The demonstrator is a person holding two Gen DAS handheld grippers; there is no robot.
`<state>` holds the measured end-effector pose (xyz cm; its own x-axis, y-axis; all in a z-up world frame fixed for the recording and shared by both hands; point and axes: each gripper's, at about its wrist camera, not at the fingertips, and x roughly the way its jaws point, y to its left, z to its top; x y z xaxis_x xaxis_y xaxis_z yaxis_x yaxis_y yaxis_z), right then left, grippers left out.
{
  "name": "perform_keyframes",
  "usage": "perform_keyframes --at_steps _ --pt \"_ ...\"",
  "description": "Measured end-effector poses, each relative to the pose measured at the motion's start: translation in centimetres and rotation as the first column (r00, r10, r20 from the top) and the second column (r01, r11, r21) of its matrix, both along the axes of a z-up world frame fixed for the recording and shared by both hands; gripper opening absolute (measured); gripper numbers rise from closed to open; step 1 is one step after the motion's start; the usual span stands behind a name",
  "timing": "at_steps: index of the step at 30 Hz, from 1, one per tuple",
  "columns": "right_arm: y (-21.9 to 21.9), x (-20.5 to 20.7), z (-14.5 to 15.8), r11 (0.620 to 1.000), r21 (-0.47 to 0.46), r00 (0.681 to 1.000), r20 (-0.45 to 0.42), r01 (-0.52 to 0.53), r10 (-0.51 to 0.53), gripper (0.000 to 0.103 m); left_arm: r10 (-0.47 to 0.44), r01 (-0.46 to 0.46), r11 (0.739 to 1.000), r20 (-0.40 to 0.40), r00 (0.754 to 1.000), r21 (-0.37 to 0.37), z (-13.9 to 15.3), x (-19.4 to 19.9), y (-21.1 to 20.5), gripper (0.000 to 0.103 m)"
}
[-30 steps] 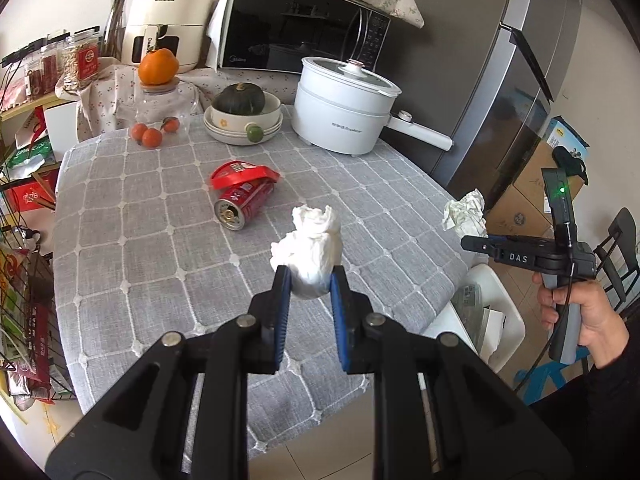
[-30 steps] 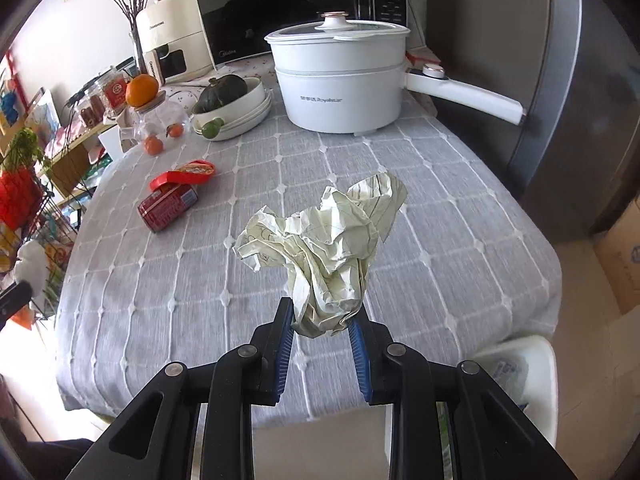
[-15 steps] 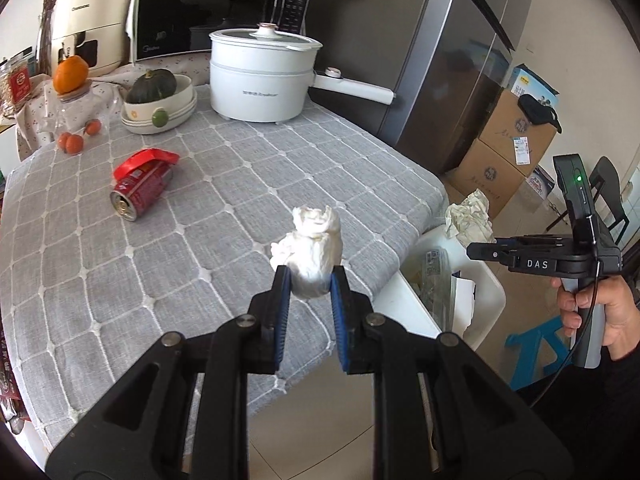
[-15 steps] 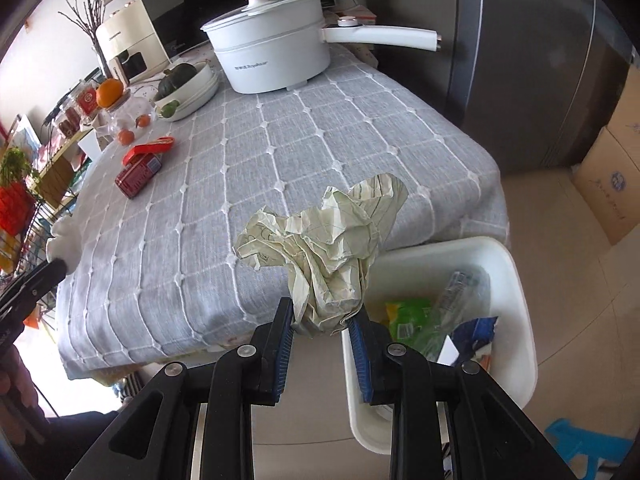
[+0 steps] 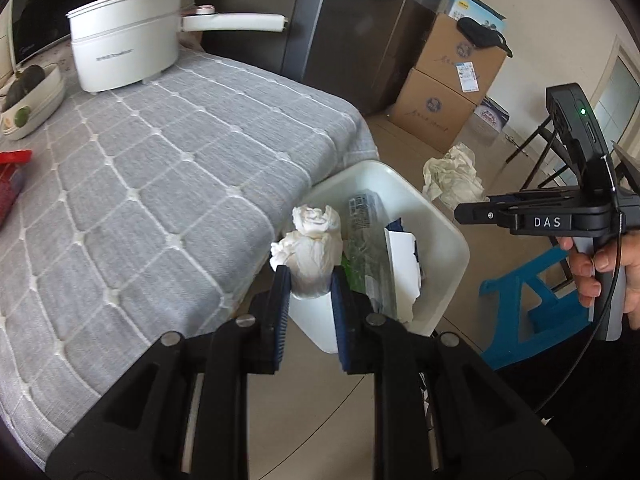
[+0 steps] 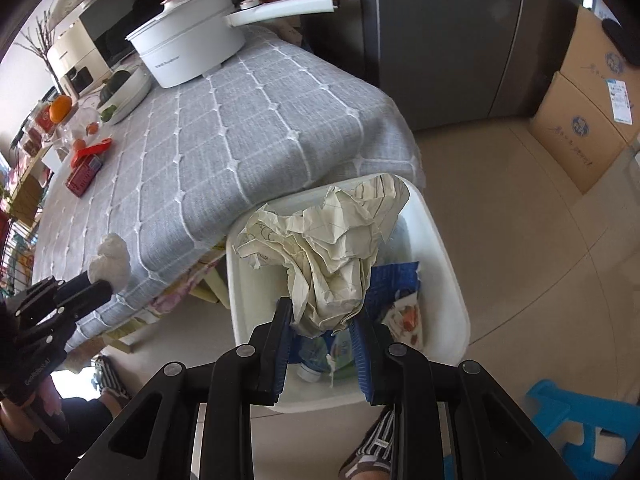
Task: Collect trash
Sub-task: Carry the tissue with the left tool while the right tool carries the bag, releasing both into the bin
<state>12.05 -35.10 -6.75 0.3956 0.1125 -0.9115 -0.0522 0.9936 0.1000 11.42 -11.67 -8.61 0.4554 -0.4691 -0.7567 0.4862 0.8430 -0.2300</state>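
Observation:
My left gripper (image 5: 307, 286) is shut on a white tissue wad (image 5: 310, 248) and holds it over the near edge of the white trash bin (image 5: 448, 236) on the floor beside the table. My right gripper (image 6: 322, 320) is shut on a crumpled lined paper ball (image 6: 324, 240) and holds it above the same bin (image 6: 448, 248), which contains wrappers and a bottle. The paper ball also shows in the left wrist view (image 5: 452, 176), and the tissue wad in the right wrist view (image 6: 111, 258). A red can (image 6: 84, 172) lies on the table at far left.
A grey checked tablecloth (image 5: 160, 184) covers the table. A white pot (image 5: 128, 52) and a bowl with squash (image 5: 28, 96) stand at the back. Cardboard boxes (image 5: 448, 92) stand by the fridge (image 6: 440, 40). A blue stool (image 5: 528, 304) is right of the bin.
Both grippers have swung from above the table to over the bin beside it, still holding the tissue wad and the paper ball.

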Motion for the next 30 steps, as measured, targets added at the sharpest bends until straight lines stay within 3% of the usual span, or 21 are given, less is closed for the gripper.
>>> perform_keyframes --at_steps 6,11,13,15,17,30 --pt "-2.9 -0.1 -0.8 0.999 -0.005 0.998 -0.03 0.051 -0.051 0.029 -0.048 0.049 0.999 0.004 0.999 -0.009 -1.4 1.6 -4.5 0.022" --pt "-3.8 -0.1 -1.3 0.998 -0.015 0.997 -0.043 0.062 -0.063 0.029 -0.035 0.035 0.999 0.007 0.999 -0.035 -2.9 3.1 -6.4 0.023" --pt "-4.1 0.0 -1.4 0.997 -0.022 0.997 -0.046 0.067 -0.068 0.029 -0.017 0.017 1.0 0.006 1.0 -0.025 -3.4 3.6 -6.6 0.031" --pt "-4.4 0.2 -1.4 0.997 -0.022 0.996 -0.048 0.074 -0.075 0.029 0.013 -0.013 1.0 0.003 1.0 -0.01 -3.6 3.9 -6.6 0.063" --pt "-4.4 0.5 -1.3 0.997 -0.021 0.996 -0.047 0.078 -0.078 0.03 0.064 -0.064 0.998 0.018 0.998 0.006 -3.4 4.0 -6.2 0.077" --pt "-1.6 2.2 -1.7 0.999 -0.036 0.997 -0.063 0.034 -0.037 0.033 0.236 -0.238 0.968 0.033 0.971 0.081 -1.3 3.8 0.3 0.093"
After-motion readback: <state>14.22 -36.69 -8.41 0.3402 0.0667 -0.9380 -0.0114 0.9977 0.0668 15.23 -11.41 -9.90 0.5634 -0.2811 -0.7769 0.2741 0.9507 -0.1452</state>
